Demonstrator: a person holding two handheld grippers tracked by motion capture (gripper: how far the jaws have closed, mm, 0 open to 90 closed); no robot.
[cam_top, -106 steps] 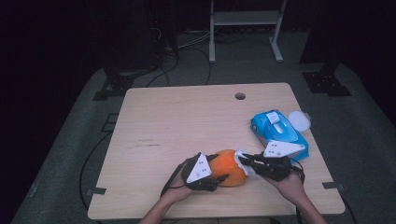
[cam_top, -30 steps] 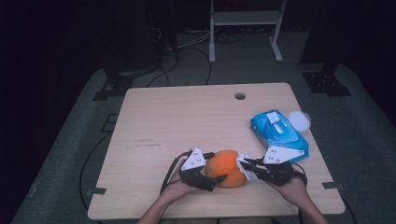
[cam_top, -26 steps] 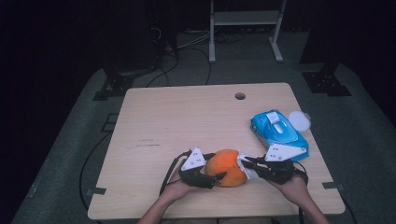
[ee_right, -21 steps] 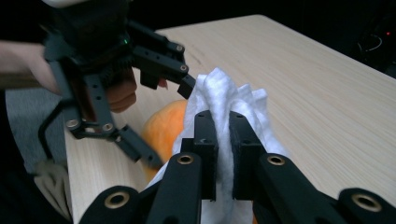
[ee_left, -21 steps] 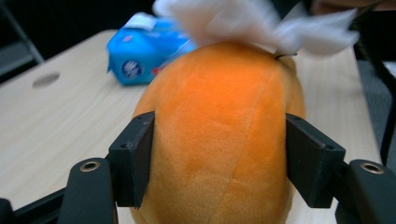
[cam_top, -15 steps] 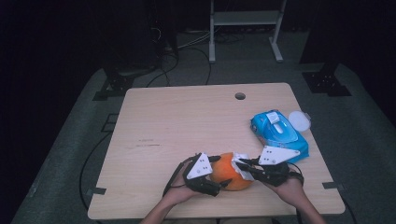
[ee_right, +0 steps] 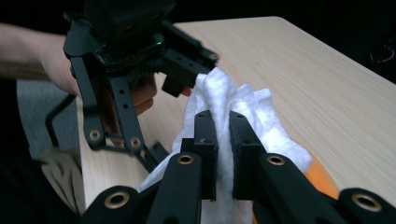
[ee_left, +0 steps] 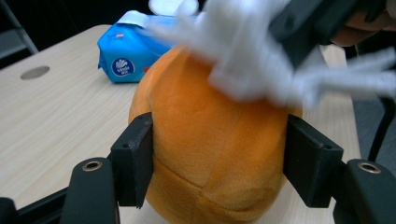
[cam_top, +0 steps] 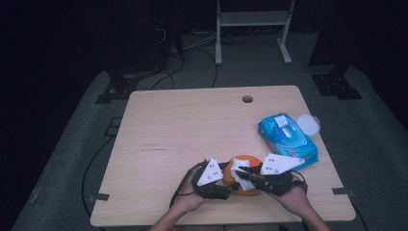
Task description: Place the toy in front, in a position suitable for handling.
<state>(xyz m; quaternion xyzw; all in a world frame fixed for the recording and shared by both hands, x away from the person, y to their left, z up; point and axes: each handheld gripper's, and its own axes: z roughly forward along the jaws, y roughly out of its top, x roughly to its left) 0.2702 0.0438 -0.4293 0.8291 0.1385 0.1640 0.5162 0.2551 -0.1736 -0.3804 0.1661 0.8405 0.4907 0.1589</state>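
My left gripper has just been closing; its pads now press both flanks of the round orange plush toy, at the near table edge. My right gripper stays pinched on the crumpled white wipe atop the toy.

The right gripper has its jaws pinched tight on a white wipe, which drapes over an orange plush. Just beyond, the left gripper, held in a hand, stands over the wooden surface.
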